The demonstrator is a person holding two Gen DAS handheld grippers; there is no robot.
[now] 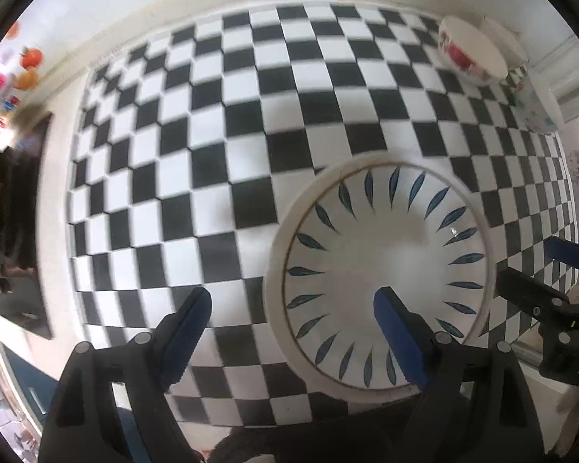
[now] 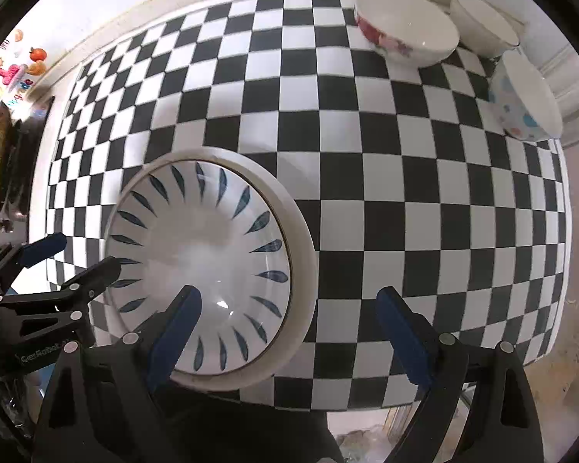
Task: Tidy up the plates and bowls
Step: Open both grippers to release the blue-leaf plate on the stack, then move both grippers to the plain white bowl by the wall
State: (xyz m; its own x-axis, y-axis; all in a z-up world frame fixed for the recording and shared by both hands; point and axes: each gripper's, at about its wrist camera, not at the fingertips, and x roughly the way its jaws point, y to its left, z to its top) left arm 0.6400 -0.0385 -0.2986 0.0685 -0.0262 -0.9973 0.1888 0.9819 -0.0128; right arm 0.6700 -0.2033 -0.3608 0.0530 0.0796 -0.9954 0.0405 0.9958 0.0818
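A white bowl with blue leaf marks (image 1: pixel 386 266) (image 2: pixel 208 258) sits upright on the black-and-white checked tablecloth (image 1: pixel 212 154) (image 2: pixel 405 193), nested in a plain white dish whose thick rim (image 1: pixel 278 239) (image 2: pixel 301 247) shows around it. My left gripper (image 1: pixel 293 308) hangs open above the bowl's left rim, one finger over the inside and one over the cloth, touching nothing. My right gripper (image 2: pixel 289 308) is open above the bowl's right rim in the same way. Each gripper also shows at the edge of the other's view: the right gripper (image 1: pixel 536 270) and the left gripper (image 2: pixel 77 254).
Three more bowls stand in the far right corner: a floral bowl (image 2: pixel 405 31) (image 1: pixel 471 50), a plain white bowl (image 2: pixel 482 23) and a dotted bowl (image 2: pixel 525 100) (image 1: pixel 536 104). A wall runs along the table's far side. Dark objects (image 2: pixel 15 146) stand past the left edge.
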